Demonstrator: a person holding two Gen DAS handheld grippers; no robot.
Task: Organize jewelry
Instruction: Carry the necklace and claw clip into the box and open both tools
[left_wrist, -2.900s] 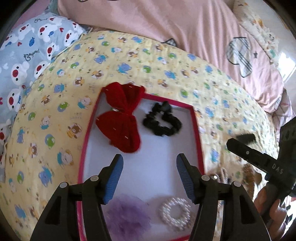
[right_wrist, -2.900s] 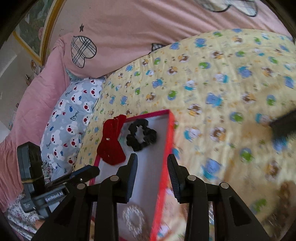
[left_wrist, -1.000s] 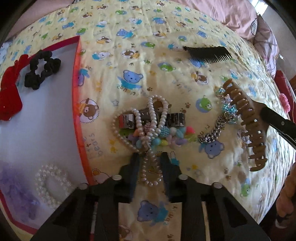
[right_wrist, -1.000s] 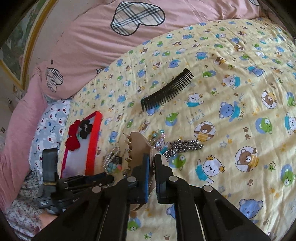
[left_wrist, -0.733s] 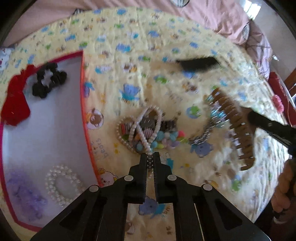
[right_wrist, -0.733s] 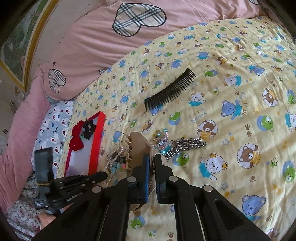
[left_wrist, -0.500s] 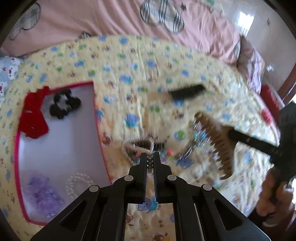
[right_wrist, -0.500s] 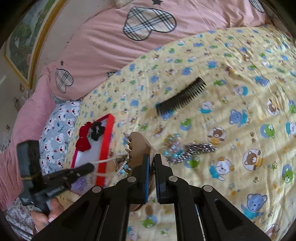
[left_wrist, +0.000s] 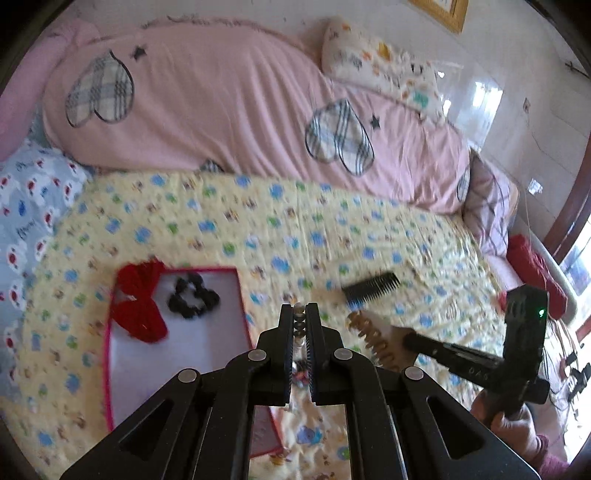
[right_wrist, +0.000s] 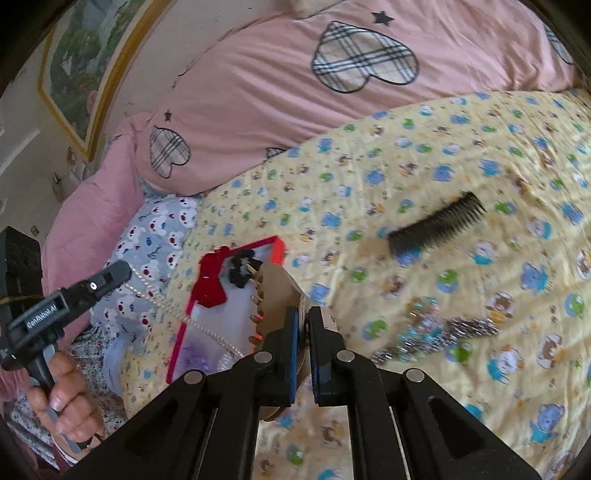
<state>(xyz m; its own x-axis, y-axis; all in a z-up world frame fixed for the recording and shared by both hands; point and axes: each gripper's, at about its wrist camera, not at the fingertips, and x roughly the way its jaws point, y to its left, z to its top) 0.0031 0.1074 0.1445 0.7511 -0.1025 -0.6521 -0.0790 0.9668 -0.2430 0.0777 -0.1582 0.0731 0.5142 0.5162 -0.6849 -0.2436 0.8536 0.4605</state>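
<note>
Left tool (left_wrist: 300, 314) clamped on pearl strand (right_wrist: 173, 310), lifted above bed; red-rimmed tray (left_wrist: 242, 295) just left, below. Right tool (right_wrist: 300, 328) grips brown hair claw (right_wrist: 273, 291), tray beyond it, leftward.

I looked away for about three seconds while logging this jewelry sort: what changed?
The left claw closed on the white pearl bead necklace and lifted it off the yellow quilt. The right claw took the brown toothed hair clip. The black comb and red-rimmed tray stayed put.
</note>
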